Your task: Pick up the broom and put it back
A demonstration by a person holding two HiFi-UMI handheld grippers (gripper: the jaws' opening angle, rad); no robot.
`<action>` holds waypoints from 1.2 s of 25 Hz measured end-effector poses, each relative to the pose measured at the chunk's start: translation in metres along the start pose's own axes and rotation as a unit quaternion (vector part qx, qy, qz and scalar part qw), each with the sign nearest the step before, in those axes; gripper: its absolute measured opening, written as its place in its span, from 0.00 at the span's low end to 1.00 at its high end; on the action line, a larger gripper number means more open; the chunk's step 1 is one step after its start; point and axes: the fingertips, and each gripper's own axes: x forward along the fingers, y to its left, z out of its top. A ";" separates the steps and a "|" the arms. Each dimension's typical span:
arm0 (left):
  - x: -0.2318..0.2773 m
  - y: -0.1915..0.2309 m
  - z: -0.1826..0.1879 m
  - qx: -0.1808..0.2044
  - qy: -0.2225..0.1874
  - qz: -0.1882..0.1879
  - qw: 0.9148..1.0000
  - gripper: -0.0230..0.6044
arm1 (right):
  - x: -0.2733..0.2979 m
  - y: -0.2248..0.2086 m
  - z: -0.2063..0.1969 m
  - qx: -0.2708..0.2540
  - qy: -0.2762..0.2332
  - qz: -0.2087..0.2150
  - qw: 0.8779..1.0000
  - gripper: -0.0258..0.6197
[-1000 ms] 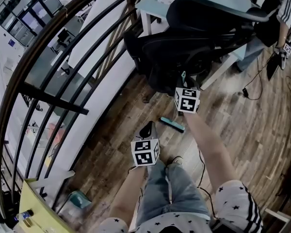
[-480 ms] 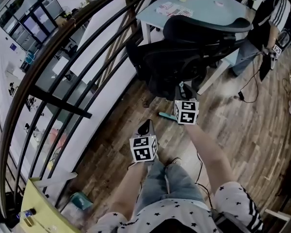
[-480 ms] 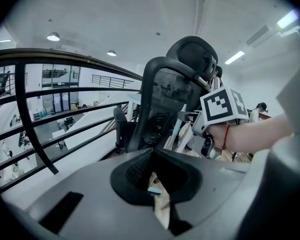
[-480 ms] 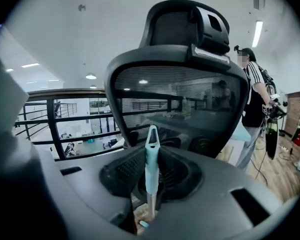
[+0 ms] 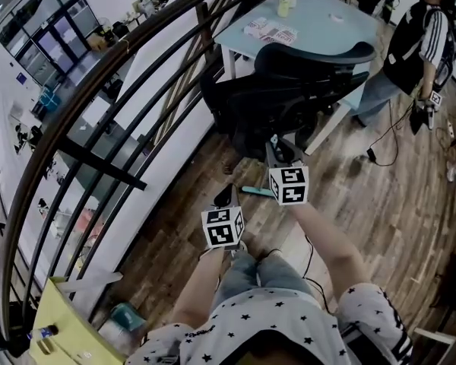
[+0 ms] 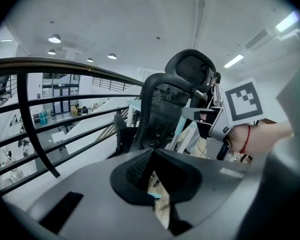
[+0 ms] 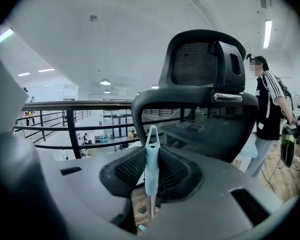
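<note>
The broom's pale teal handle (image 7: 151, 171), with a hanging loop at its tip, stands upright between the pads of my right gripper (image 7: 151, 156), which is shut on it. In the head view the broom's teal head (image 5: 255, 192) shows low over the wooden floor, just left of the right gripper (image 5: 277, 150) and its marker cube. My left gripper (image 5: 228, 198) is beside it, slightly nearer to me. In the left gripper view its jaws (image 6: 157, 176) stand apart with nothing between them, and the right gripper (image 6: 202, 120) shows ahead on the right.
A black office chair (image 5: 304, 90) stands right in front of both grippers. A dark curved railing (image 5: 99, 109) runs along the left. Behind the chair is a light blue table (image 5: 327, 33), and a person (image 5: 410, 52) stands at the right. A cable (image 5: 384, 154) lies on the floor.
Both grippers have risen towards the chair. The broom's head has come up and moved with the right gripper, and is now partly hidden behind its cube.
</note>
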 end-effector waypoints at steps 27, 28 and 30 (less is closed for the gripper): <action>-0.104 0.081 0.044 -0.011 -0.060 0.049 0.997 0.05 | -0.067 0.166 0.069 -0.037 -0.015 0.180 0.983 0.15; -0.108 0.086 0.041 -0.015 -0.061 0.054 0.997 0.05 | -0.067 0.173 0.071 -0.042 -0.016 0.186 0.981 0.15; -0.116 0.094 0.036 -0.023 -0.061 0.065 0.996 0.05 | -0.067 0.186 0.073 -0.051 -0.018 0.198 0.979 0.15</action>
